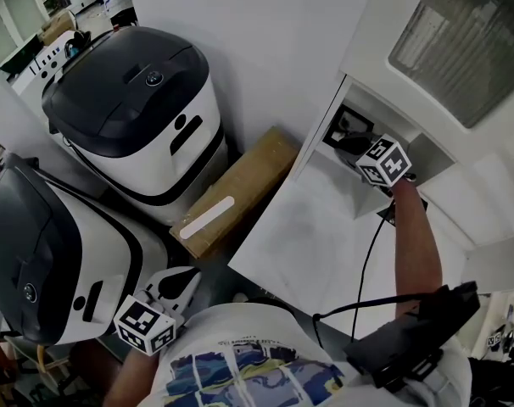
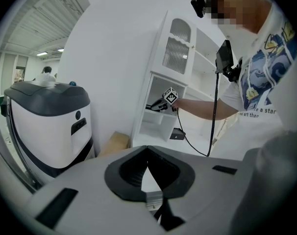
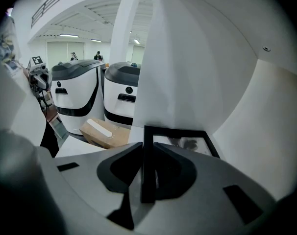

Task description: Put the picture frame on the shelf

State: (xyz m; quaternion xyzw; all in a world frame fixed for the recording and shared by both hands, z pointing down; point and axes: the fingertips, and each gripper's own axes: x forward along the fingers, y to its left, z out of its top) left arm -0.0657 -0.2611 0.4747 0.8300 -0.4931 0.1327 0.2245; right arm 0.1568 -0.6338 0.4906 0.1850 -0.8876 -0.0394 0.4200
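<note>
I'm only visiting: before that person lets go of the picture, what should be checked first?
1. Right tool clamped on the picture frame, at its side bar: ok.
2. Frame inside the white shelf compartment: ok.
3. Frame's bottom edge resting on the shelf floor: cannot tell, the tool hides it.
4. Frame able to stand alone once released: cannot tell.
5. Left tool empty, closed and well away from the shelf: ok.

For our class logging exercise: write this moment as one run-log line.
right gripper: shut on picture frame | picture frame: inside shelf | left gripper: shut, empty, away from shelf
</note>
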